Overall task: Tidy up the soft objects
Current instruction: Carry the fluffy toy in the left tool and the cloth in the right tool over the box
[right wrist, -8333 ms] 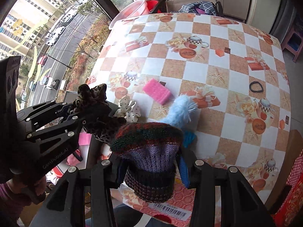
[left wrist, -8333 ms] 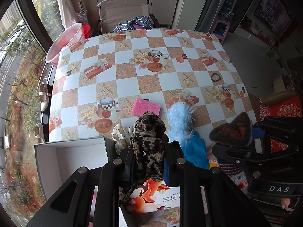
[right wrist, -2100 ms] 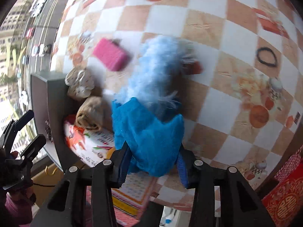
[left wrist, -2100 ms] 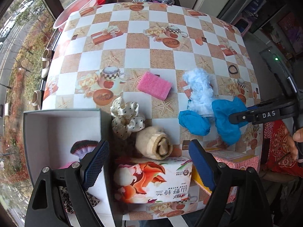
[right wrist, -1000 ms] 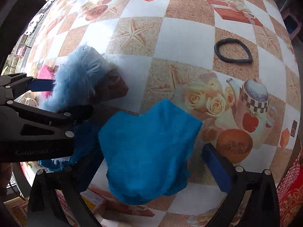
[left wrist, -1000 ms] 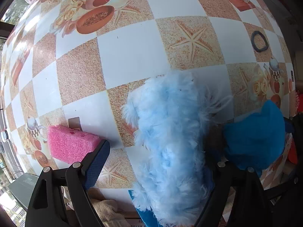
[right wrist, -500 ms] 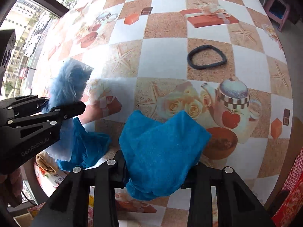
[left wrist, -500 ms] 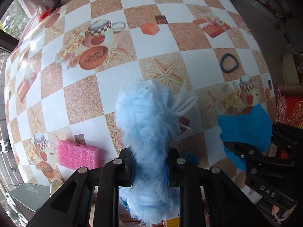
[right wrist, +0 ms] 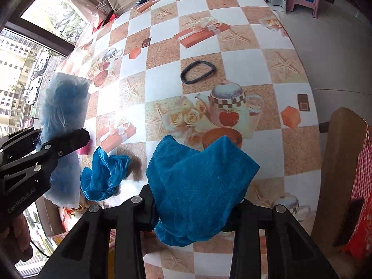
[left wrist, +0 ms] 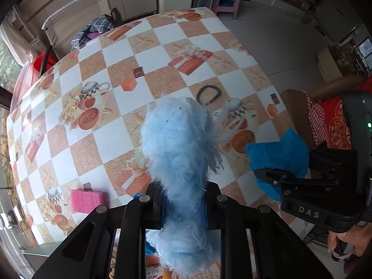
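Lifting clear of the bench [left wrist: 111, 139], fluffy blue piece [left wrist: 179, 162] is clamped upright in left claw [left wrist: 183, 200], blue cloth [right wrist: 197, 186] in right claw [right wrist: 193, 207].

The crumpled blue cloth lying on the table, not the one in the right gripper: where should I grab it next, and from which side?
Take the crumpled blue cloth at its raised bunched middle, coming straight down from above. It lies in a loose heap on the table, so the upstanding folds probably give the pads something to pinch; its flat edges would likely slip. Both grippers are full now.
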The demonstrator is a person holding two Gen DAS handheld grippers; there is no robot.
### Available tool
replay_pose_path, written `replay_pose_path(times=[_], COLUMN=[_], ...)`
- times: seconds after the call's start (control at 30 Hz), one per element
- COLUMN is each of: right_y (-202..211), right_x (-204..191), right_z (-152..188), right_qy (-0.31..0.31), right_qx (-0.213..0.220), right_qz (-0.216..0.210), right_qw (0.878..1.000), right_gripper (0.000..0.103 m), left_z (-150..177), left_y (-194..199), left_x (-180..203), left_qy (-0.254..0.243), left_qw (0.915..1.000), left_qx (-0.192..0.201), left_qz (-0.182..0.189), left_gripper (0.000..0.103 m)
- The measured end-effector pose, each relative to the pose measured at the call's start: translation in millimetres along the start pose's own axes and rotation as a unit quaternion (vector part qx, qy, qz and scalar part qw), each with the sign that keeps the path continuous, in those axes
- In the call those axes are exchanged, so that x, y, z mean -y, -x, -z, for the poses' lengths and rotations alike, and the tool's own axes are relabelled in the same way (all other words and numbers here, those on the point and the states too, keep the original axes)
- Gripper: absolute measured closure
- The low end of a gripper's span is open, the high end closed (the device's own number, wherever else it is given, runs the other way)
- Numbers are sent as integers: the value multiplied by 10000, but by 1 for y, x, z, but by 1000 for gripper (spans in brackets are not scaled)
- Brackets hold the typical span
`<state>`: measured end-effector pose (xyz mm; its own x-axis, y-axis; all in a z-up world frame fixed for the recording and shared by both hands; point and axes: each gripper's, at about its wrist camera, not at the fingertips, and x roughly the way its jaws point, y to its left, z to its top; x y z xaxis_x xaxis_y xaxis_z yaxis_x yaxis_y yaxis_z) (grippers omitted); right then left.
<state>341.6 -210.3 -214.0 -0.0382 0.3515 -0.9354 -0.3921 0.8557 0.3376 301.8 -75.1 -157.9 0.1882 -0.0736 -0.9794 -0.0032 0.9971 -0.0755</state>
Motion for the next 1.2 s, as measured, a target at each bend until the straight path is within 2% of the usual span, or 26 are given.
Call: replay_pose_path(times=[0.2, 0.33, 0.6, 0.77, 0.87, 1.0, 1.2], right_y=[24, 37, 47, 48, 46, 38, 27], right_x=[21, 34, 36, 19, 3, -28, -82], right_z=[38, 72, 143, 177, 193, 212, 232], right_qy=[-411, -699, -1069, -1089, -1034, -812, -347], right_qx=[117, 117, -7, -90, -146, -285, -503], right_qz=[127, 256, 436, 464, 453, 389, 150], right_qw=[9990, 9972, 9933, 9929, 9935, 9955, 9980], right_gripper=[65, 65, 65, 65, 65, 65, 65], left_z=[19, 44, 116, 166, 193, 225, 265], left_y=[24, 42, 70, 82, 86, 90, 97], left_x=[56, 96, 137, 138, 127, 101, 48], left_qy=[-632, -1303, -2014, -2387, -2449, -2240, -1645], left_qw=[9970, 9891, 9735, 9637, 9623, 9679, 9812], left_qx=[168, 264, 176, -10, -95, -181, -187], left_qz=[420, 626, 1071, 1199, 1181, 1127, 989], left_gripper=[80, 80, 80, 80, 80, 80, 80])
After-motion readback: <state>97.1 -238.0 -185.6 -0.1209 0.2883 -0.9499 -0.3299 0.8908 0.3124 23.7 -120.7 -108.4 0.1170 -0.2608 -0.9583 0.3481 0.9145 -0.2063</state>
